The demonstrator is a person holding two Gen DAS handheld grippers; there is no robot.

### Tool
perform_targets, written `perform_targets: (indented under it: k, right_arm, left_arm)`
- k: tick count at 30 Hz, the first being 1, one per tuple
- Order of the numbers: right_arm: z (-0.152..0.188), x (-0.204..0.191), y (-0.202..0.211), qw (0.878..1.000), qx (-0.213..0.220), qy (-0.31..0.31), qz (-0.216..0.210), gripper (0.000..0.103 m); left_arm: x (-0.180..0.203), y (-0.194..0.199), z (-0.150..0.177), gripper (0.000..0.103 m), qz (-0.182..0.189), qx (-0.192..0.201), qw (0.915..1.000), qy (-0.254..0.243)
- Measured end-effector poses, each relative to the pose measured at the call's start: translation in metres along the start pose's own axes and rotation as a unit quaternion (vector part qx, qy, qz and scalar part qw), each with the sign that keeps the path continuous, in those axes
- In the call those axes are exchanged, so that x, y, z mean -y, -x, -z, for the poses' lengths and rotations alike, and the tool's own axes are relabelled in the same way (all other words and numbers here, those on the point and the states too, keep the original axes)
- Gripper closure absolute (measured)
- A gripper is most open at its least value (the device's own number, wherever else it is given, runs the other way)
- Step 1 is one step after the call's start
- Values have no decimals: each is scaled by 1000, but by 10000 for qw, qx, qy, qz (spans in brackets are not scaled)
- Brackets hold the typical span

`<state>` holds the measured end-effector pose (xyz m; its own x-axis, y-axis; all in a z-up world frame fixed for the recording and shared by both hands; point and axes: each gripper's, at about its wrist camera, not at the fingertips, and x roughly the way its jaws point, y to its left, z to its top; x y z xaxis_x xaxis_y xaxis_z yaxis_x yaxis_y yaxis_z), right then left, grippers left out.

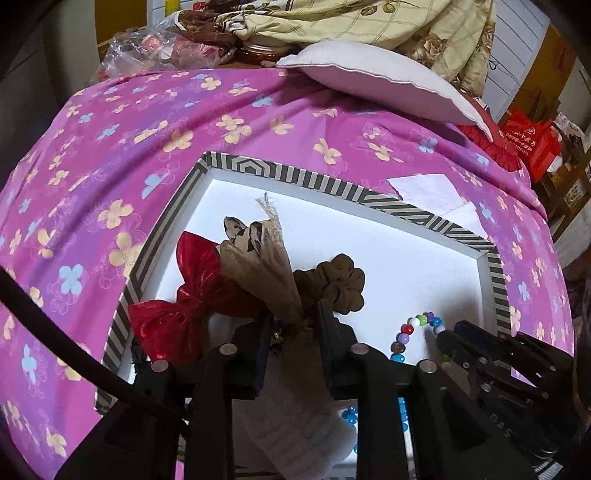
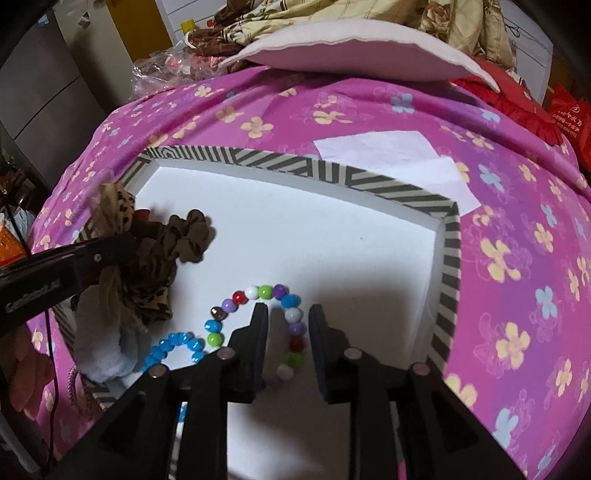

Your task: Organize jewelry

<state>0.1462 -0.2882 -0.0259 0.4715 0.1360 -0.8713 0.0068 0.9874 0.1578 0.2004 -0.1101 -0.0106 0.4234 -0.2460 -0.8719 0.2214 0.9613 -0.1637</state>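
Note:
A white tray with a striped rim (image 1: 295, 177) (image 2: 295, 170) lies on the pink flowered bedspread. My left gripper (image 1: 293, 321) stands open over the tray's left part, and the knot of a beige leopard-print bow (image 1: 258, 258) sits loosely between its fingers. Beside it lie a shiny red bow (image 1: 177, 314), a brown scrunchie (image 1: 340, 284) (image 2: 188, 240) and a white fluffy scrunchie (image 2: 107, 358). My right gripper (image 2: 288, 314) is open and straddles one side of a multicoloured bead bracelet (image 2: 258, 291) that rests on the tray floor. A blue bead bracelet (image 2: 177, 345) lies left of it.
Two white paper pieces (image 2: 373, 146) lie on the pink bedspread (image 2: 517, 258) beyond the tray's far right corner. A white cushion (image 2: 354, 48) and piled bedding (image 1: 369, 22) sit at the back, a clear plastic bag (image 1: 147, 48) at the back left, and a red bag (image 1: 532, 144) on the right.

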Motion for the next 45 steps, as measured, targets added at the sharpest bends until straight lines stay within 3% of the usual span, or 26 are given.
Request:
perform_targets:
  k: [3,21,31,45]
  right_arm:
    - [4,-1,11,10000,68,-21,-27,64]
    - [56,-39,96,9978,656,-47,-63,49]
    - [96,-64,123,9971,756,-38,-118,48]
    - [134,-88,151,9960,882,152,-2,44]
  left_arm:
    - [1,9,3,63,-14,76,10000,-43]
    - [-6,97,60,62,-476,739,9958,-260]
    - [-21,136,108,62,-777,1061,9910,-242]
    - [-33,163,161,62,-879,1207,9887,-116]
